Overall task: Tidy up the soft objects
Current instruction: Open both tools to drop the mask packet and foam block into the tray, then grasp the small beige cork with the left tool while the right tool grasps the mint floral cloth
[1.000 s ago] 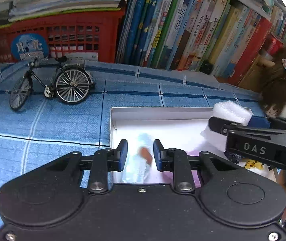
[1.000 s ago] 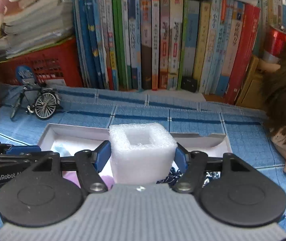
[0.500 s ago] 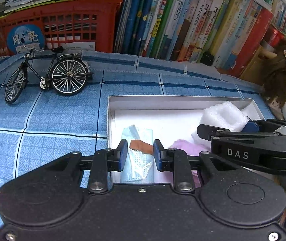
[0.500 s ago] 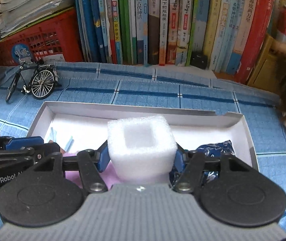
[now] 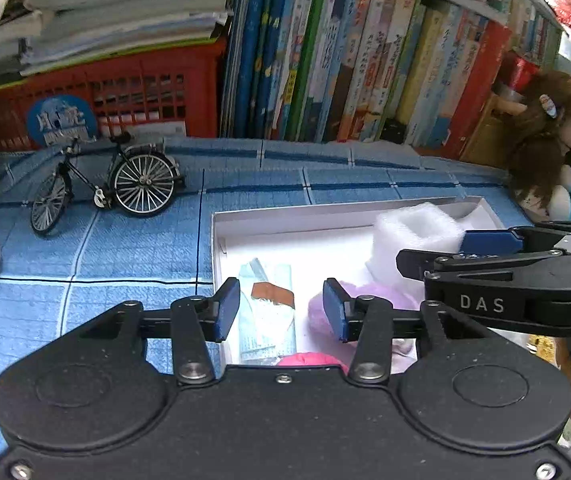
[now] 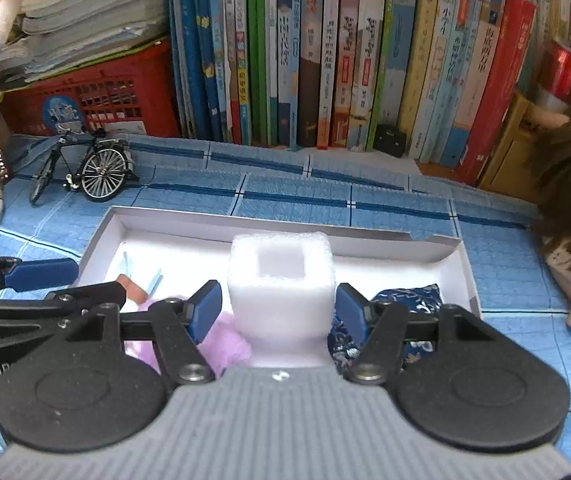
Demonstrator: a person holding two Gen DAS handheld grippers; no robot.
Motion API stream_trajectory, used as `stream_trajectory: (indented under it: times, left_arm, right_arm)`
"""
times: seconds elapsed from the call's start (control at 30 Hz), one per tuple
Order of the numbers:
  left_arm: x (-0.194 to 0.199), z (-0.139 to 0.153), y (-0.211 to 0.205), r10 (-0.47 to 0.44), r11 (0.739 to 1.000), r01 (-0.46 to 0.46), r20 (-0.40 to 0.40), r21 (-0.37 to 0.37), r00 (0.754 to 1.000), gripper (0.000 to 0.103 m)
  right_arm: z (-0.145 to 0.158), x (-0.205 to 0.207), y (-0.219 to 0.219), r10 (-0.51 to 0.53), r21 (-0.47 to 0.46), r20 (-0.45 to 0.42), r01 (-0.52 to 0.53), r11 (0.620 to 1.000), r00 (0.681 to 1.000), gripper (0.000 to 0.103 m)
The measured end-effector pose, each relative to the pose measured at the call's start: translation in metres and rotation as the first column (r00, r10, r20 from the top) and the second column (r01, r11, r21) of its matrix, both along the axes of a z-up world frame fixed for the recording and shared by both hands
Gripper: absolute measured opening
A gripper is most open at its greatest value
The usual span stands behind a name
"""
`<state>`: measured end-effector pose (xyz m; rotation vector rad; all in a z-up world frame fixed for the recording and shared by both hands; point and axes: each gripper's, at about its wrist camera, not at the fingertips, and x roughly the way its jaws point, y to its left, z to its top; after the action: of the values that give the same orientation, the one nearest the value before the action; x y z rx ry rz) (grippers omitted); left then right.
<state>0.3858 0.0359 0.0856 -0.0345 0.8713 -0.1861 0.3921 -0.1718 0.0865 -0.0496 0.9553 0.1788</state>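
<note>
Books line the back of the blue cloth (image 5: 133,248), and the white box (image 6: 189,222) sits on it before me. Already lying in the box: a pale blue mask (image 5: 267,320), a lilac soft thing (image 6: 221,344), a navy patterned pouch (image 6: 413,304) and something pink at the near edge. My left gripper (image 5: 281,308) is opening above the mask, nothing between its pads. My right gripper (image 6: 277,312) is opening too, with the foam block (image 6: 281,284) standing between the pads, apparently let go in the box. Placing looks nearly done.
</note>
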Motion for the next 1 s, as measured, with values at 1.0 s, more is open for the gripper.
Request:
stream_trajectory:
  times: [1.0]
  left_arm:
    - [-0.156, 0.036, 0.049, -0.105, 0.991, 0.105, -0.004, -0.079, 0.994, 0.056]
  right_arm:
    - [0.047, -0.146, -0.033, 0.296, -0.075, -0.109, -0.305, 0.949, 0.949, 0.09]
